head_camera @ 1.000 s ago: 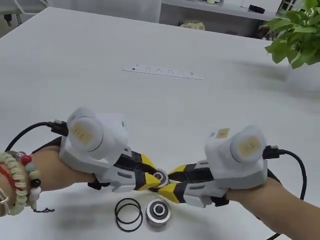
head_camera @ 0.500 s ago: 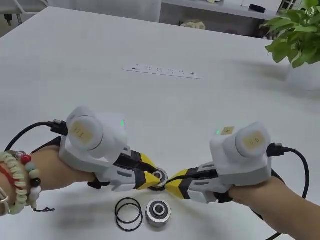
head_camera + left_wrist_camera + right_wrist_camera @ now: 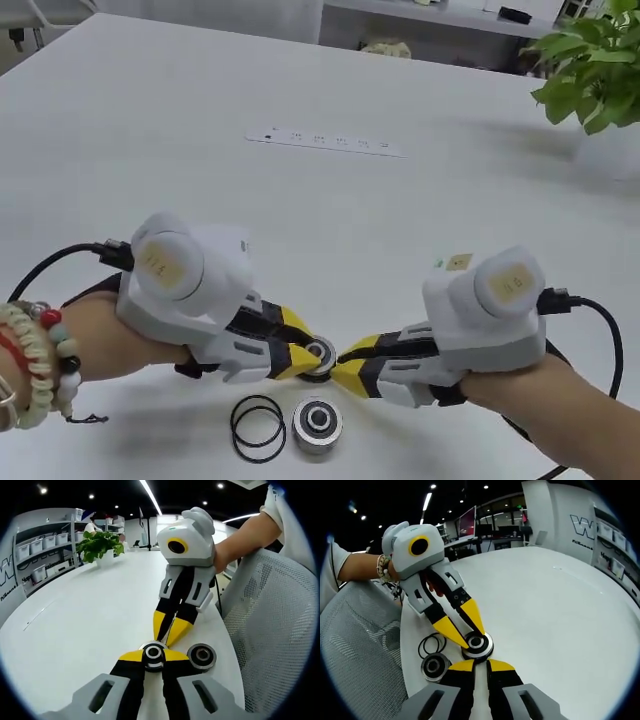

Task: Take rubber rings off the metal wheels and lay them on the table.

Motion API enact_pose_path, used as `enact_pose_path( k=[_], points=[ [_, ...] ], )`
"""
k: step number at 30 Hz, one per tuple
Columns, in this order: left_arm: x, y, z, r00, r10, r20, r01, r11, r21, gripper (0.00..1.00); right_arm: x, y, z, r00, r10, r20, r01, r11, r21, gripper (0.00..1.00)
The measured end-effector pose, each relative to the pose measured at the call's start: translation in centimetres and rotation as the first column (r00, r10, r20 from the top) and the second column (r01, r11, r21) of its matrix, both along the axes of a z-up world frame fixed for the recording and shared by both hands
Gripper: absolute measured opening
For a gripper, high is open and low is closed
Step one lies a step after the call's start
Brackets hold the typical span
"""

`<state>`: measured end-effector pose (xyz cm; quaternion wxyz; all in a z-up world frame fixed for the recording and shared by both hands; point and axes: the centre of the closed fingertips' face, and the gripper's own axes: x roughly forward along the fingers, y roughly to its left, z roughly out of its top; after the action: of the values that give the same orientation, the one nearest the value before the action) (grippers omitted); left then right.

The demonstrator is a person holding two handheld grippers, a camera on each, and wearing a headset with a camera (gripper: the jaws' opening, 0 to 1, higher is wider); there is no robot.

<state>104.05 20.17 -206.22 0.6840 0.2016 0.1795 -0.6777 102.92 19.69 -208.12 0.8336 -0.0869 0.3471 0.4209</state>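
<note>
Clamping one metal wheel (image 3: 320, 351) over the tabletop (image 3: 300, 220), the left gripper (image 3: 306, 356) has its jaws on the sides; the right gripper (image 3: 340, 366) has jaws closed together at that rim; two rubber rings (image 3: 257, 428) lie just beside a second wheel (image 3: 316, 423), judged stripped; the held wheel remains outstanding.

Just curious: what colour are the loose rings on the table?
Black rings, clearest in the head view.

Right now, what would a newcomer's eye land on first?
The left gripper and right gripper meet tip to tip near the front edge of the table, the left clamping a metal wheel, the right's closed tips at its rim. Nearer the person lie a second wheel and two black rubber rings.
</note>
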Motion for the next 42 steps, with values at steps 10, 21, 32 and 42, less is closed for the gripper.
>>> enact_pose_path(
  k=[10, 21, 32, 42],
  points=[
    [0.0, 0.1, 0.1, 1.0, 0.011, 0.0, -0.011, 1.0, 0.003, 0.07, 0.8, -0.6, -0.1, 0.992, -0.113, -0.06, 0.113, 0.994, -0.013, 0.0],
    [0.0, 0.1, 0.1, 1.0, -0.002, 0.03, 0.002, 1.0, 0.009, 0.07, 1.1, -0.7, 1.2, 0.939, -0.258, -0.228, 0.295, 0.944, 0.145, 0.0],
    [0.0, 0.1, 0.1, 1.0, 0.002, 0.021, -0.002, 1.0, 0.007, 0.07, 0.9, 0.4, 2.1, 0.954, -0.211, -0.213, 0.254, 0.947, 0.198, 0.0],
    [-0.2, 0.7, 0.3, 1.0, -0.008, -0.023, 0.008, 1.0, 0.003, 0.08, 0.9, 0.6, 2.5, 0.958, -0.21, -0.195, 0.249, 0.947, 0.203, 0.0]
  ],
)
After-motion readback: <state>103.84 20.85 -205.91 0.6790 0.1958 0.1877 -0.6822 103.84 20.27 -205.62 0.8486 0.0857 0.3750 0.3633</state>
